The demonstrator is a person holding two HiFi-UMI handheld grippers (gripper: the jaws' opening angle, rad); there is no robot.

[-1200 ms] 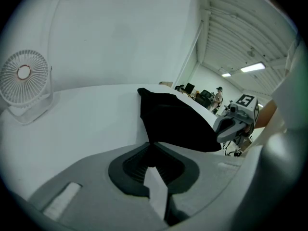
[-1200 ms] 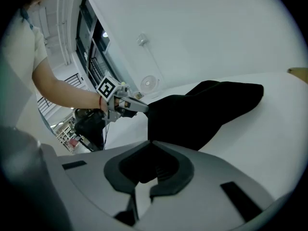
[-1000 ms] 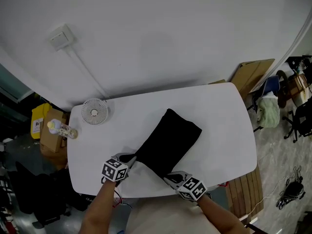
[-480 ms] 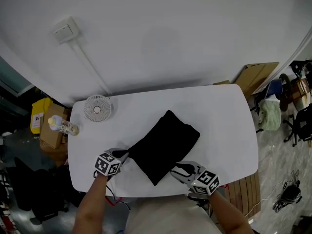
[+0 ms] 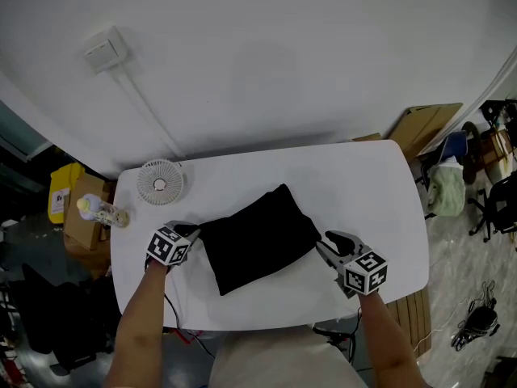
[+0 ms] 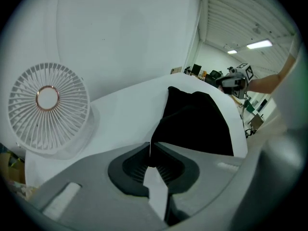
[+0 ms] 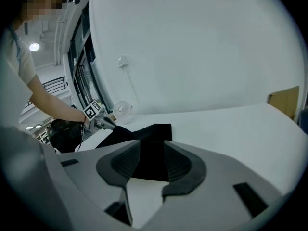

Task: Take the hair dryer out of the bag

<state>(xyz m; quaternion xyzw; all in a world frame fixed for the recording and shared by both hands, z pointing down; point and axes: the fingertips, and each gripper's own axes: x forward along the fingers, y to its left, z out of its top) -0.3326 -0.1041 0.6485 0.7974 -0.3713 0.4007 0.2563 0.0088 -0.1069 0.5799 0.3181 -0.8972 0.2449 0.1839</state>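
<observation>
Bag (image 5: 257, 238) corner inside left gripper (image 5: 191, 233) jaws

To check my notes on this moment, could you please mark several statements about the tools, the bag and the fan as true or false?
The left tool is shut on a corner of the black bag. True.
The right tool is clamped on the bag. False: its jaws stand apart and grip nothing.
The white fan stands on the table. True.
The bag hangs over the table's edge. False: it lies wholly on the tabletop.
</observation>
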